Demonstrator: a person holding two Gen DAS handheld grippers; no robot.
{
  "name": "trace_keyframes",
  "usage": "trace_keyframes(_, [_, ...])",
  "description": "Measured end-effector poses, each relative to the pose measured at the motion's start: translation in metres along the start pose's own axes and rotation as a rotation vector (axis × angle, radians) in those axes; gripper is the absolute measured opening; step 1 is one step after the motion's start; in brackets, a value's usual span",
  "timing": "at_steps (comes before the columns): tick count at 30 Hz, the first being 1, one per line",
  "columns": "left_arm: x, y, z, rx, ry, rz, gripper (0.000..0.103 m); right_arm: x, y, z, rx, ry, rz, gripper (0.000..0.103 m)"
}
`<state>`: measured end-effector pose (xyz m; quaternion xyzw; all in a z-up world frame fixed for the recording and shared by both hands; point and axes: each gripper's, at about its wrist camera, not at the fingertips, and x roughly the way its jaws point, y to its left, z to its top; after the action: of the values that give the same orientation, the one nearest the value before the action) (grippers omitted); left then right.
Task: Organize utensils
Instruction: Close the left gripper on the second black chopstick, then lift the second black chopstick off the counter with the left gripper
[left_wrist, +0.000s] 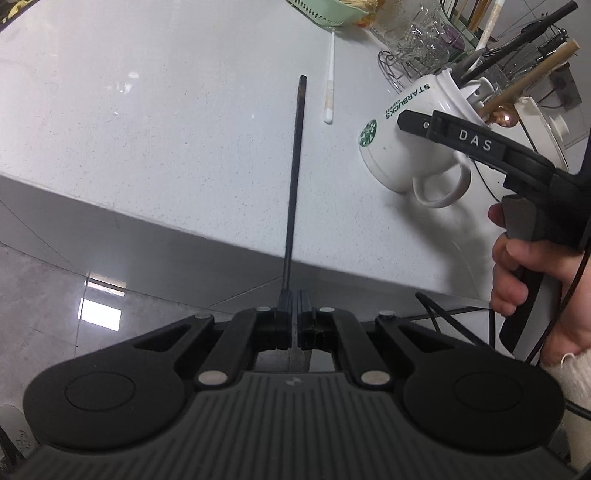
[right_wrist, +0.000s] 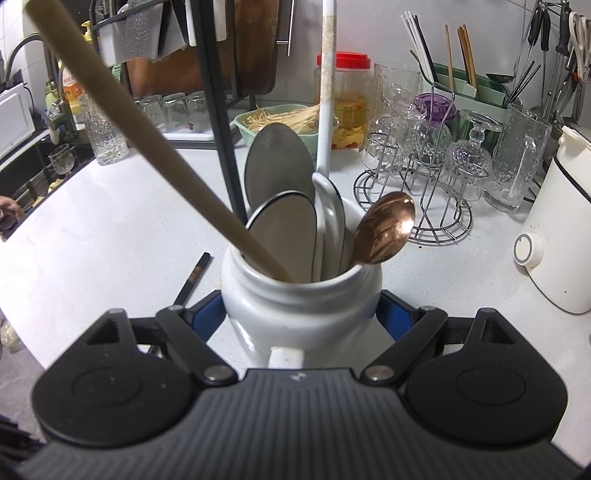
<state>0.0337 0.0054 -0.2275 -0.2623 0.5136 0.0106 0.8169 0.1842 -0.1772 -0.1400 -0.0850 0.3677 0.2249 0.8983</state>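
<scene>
"STARBUCKS" runs in green up the side of the white mug (left_wrist: 413, 147), with the round green logo near its base, and "DAS" stands in white letters on the arm of the right tongs (left_wrist: 410, 122) reaching over it. Those right tongs, gripped by a hand (left_wrist: 517, 273), have their blue pads clamped on either side of the mug's neck (partly spread, since the mug fills the gap), and in the right wrist view the mug (right_wrist: 299, 306) sits square between them.

Inside the mug: a long tan wooden handle (right_wrist: 147, 147), two flat grey spoon bowls (right_wrist: 280, 236), a white ladle (right_wrist: 327, 110) and a shiny copper spoon (right_wrist: 386, 229).

The left tongs (left_wrist: 295, 306) are pinched tight on one black chopstick (left_wrist: 297, 177), which points out over the table to the mug's left. Just beyond it, nearer the mug, a white spoon (left_wrist: 328, 92) lies flat.

The table (left_wrist: 147, 129) is pale speckled stone. Behind the mug stand a wire rack of upturned glasses (right_wrist: 436, 155), a red-lidded jar (right_wrist: 347, 99), a green basket (right_wrist: 280, 125) and, off to the right of the mug, a white appliance (right_wrist: 554, 229).
</scene>
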Motion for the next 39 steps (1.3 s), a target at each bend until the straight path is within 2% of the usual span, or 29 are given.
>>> trace_keyframes(6, [0.002,0.005,0.002,-0.003,-0.001,-0.026,0.004,0.000,0.001,0.000,0.008,0.003,-0.011,0.090])
trace_keyframes(8, [0.007,0.006,0.002,0.005,0.014,-0.024,0.013,0.000,0.002,0.000,0.011,0.002,-0.014,0.090])
trace_keyframes(10, [0.012,0.006,0.001,0.007,0.020,-0.017,0.039,-0.001,0.002,0.000,0.012,0.002,-0.016,0.090])
trace_keyframes(12, [0.014,0.005,-0.001,0.021,-0.007,0.003,0.045,-0.001,0.003,-0.001,0.012,-0.003,-0.019,0.090])
trace_keyframes(18, [0.024,0.002,-0.005,0.048,-0.055,0.064,0.045,-0.003,0.005,-0.006,0.020,-0.027,-0.027,0.090])
trace_keyframes(20, [0.025,0.002,-0.005,0.046,-0.066,0.068,0.045,-0.004,0.006,-0.007,0.021,-0.033,-0.029,0.090])
trace_keyframes(23, [0.029,0.000,-0.003,0.050,-0.059,0.035,0.045,-0.004,0.006,-0.007,0.020,-0.036,-0.029,0.090])
trace_keyframes(27, [0.035,-0.004,-0.004,0.083,-0.060,0.067,0.044,-0.004,0.006,-0.008,0.017,-0.043,-0.029,0.090])
trace_keyframes(29, [0.037,-0.004,-0.004,0.083,-0.057,0.056,0.038,-0.004,0.006,-0.008,0.015,-0.046,-0.030,0.090])
trace_keyframes(31, [0.038,-0.004,-0.004,0.087,-0.056,0.061,0.020,-0.005,0.007,-0.009,0.013,-0.048,-0.029,0.090])
trace_keyframes(33, [0.036,-0.004,-0.003,0.086,-0.058,0.043,0.010,-0.005,0.007,-0.009,0.012,-0.046,-0.029,0.090])
trace_keyframes(39, [0.012,-0.008,-0.002,0.112,-0.102,0.064,0.005,-0.004,0.006,-0.007,0.008,-0.032,-0.025,0.090])
